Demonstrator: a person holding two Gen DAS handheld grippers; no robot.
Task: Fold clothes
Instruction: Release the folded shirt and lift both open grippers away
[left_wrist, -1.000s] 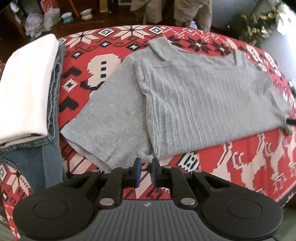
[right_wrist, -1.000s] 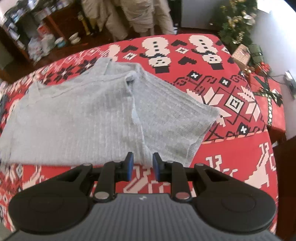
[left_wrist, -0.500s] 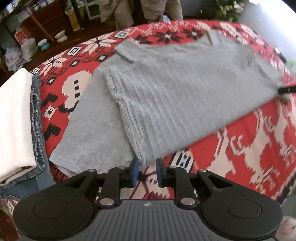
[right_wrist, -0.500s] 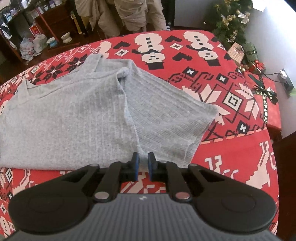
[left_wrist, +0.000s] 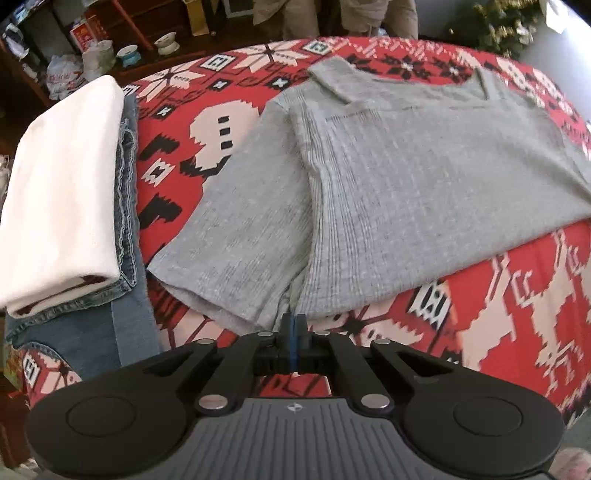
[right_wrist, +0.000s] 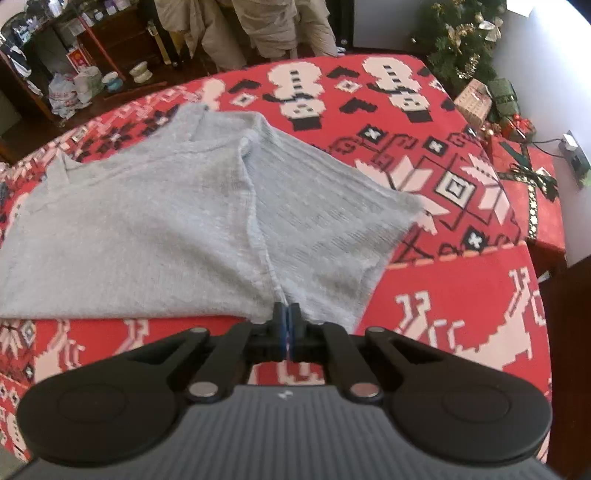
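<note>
A grey ribbed short-sleeved shirt (left_wrist: 406, 177) lies spread flat on a red patterned cloth (left_wrist: 517, 295). In the left wrist view my left gripper (left_wrist: 293, 320) is shut at the shirt's near edge, where the left sleeve (left_wrist: 240, 229) meets the body, and the fabric runs into the fingertips. The right wrist view shows the same shirt (right_wrist: 147, 221). There my right gripper (right_wrist: 285, 311) is shut on the near edge at the seam between the body and the right sleeve (right_wrist: 332, 229).
A folded white cloth (left_wrist: 62, 184) rests on folded jeans (left_wrist: 92, 325) at the left of the table. A person's legs (right_wrist: 266, 26) stand behind the far edge. Wrapped gifts (right_wrist: 480, 103) and a Christmas tree (right_wrist: 454, 37) are at the right, a cluttered shelf (right_wrist: 85, 81) at the back left.
Both grippers have gone from slightly open to shut at the shirt's near edge. The left wrist view has swung, so the shirt sits more to the right again.
</note>
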